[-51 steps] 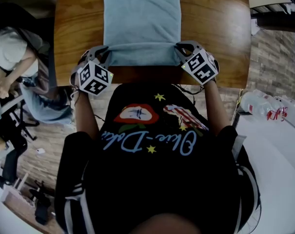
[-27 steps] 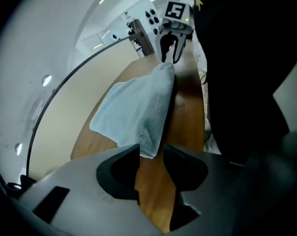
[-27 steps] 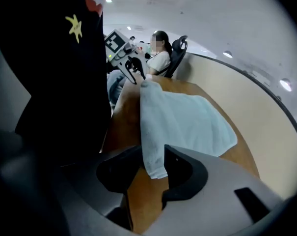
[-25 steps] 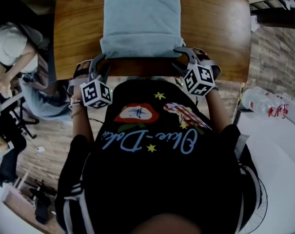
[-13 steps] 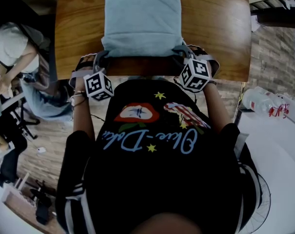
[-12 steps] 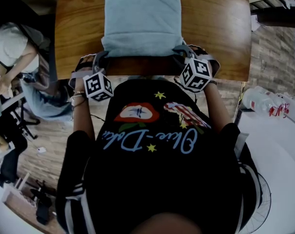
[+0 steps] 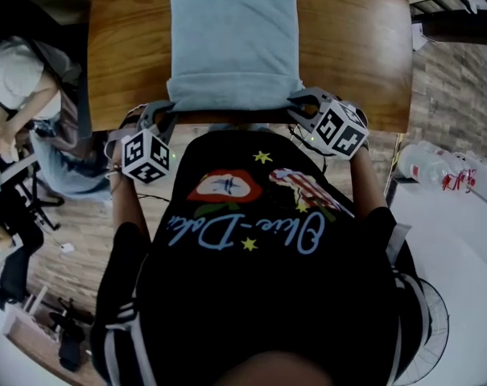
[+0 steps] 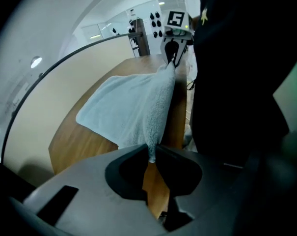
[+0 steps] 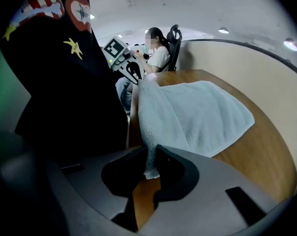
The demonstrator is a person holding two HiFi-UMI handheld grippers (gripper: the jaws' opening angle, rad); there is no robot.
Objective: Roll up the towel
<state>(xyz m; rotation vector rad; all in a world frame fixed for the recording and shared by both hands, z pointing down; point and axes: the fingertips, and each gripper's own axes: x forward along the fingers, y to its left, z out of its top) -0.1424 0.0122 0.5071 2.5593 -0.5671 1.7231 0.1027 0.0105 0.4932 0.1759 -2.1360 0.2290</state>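
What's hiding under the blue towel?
Only the wooden table shows around the towel; the part beneath is covered, so anything there can't be seen. The left gripper and right gripper, jaws just closing, pinch its near corners.

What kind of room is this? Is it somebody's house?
Probably an office or workroom. Another person sits in a black office chair nearby, packed water bottles are at the side, and the towel lies on a big wooden table.

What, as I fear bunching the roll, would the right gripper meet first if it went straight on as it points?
The towel: the right gripper, jaws just closed further, pinches its near corner. Straight on, it likely presses towel onto the table; depth is unclear.
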